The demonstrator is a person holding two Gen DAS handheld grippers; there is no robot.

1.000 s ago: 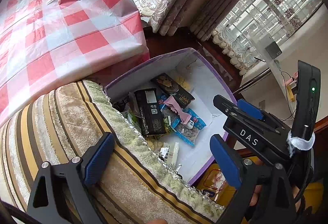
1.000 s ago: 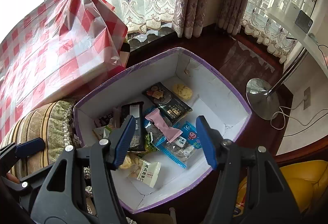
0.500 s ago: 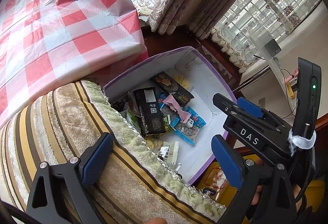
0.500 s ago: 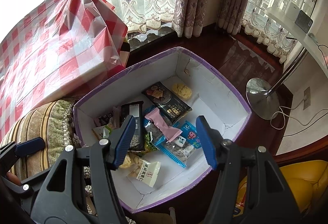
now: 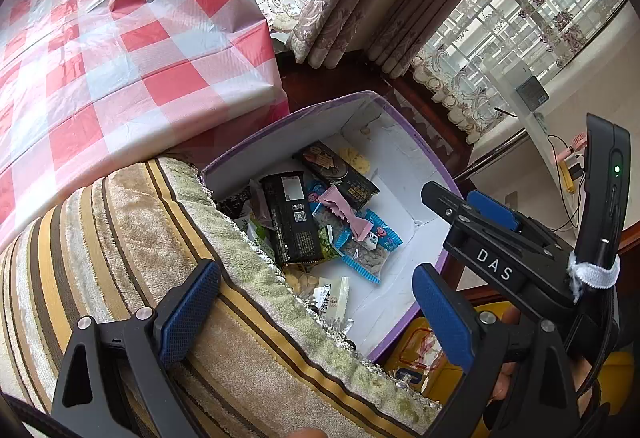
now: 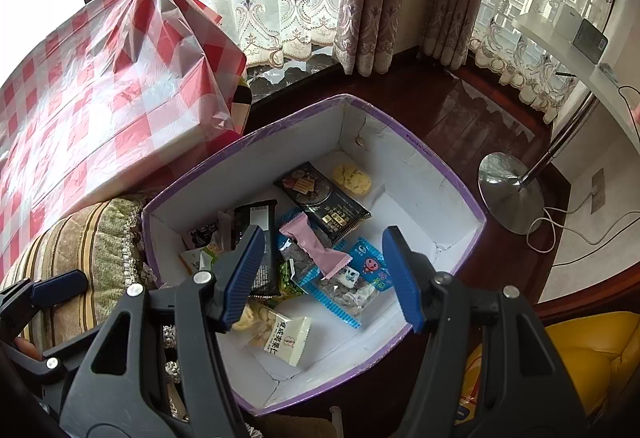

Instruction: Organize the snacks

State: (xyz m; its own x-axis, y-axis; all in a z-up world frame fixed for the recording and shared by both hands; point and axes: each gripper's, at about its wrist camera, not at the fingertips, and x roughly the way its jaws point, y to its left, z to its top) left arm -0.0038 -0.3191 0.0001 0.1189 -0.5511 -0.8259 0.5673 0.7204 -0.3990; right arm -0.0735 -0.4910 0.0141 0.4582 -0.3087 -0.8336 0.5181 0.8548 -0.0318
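**Both grippers released above the snack box**

Your right gripper (image 6: pixel 324 274) hangs over the purple-rimmed box (image 6: pixel 404 141) with jaws apart and nothing between them. Your left gripper (image 5: pixel 316 314) is likewise spread and unloaded, over the striped cushion (image 5: pixel 120 238) beside the box. Snacks lie loose on the box floor: a black bar (image 6: pixel 262 234), a pink wrapper (image 6: pixel 316 250), a blue packet (image 6: pixel 352 290), a white packet (image 6: pixel 286 334).

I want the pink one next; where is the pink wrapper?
In the right wrist view, the pink wrapper lies mid-box, atop the blue nut packet, beside the black packet.
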